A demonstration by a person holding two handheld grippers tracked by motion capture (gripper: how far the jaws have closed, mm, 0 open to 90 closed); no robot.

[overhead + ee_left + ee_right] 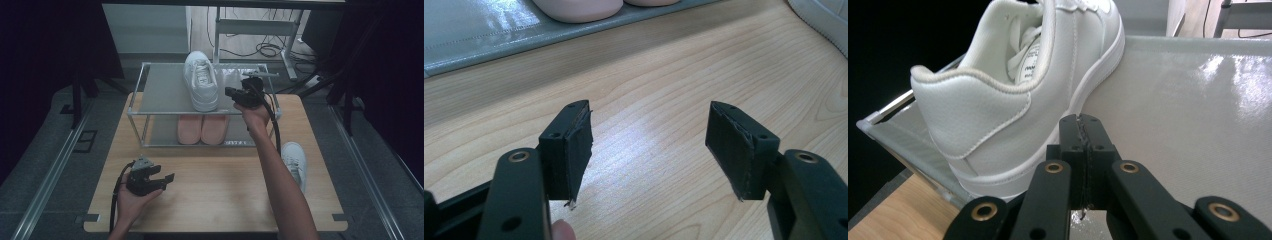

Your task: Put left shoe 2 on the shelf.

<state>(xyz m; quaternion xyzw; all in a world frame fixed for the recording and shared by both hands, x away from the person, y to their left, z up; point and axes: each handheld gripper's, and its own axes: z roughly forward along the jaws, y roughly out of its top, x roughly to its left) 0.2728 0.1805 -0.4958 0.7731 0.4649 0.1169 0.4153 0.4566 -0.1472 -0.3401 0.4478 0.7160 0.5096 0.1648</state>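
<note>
A wooden counter [215, 195] stands on a grey floor, with dark curtains at both sides. A two-tier rack [165, 90] sits at the counter's far half. On the rack's top shelf lies a white shoe [201, 80]; pink slippers [201, 128] sit below it. A second white shoe [295, 161] lies right of the rack, partly behind the forearm. The right gripper [1082, 131] sits just beside the top shoe's heel, fingers pressed together, empty. The left gripper [649, 145], in front of the rack, is spread wide, empty.
</note>
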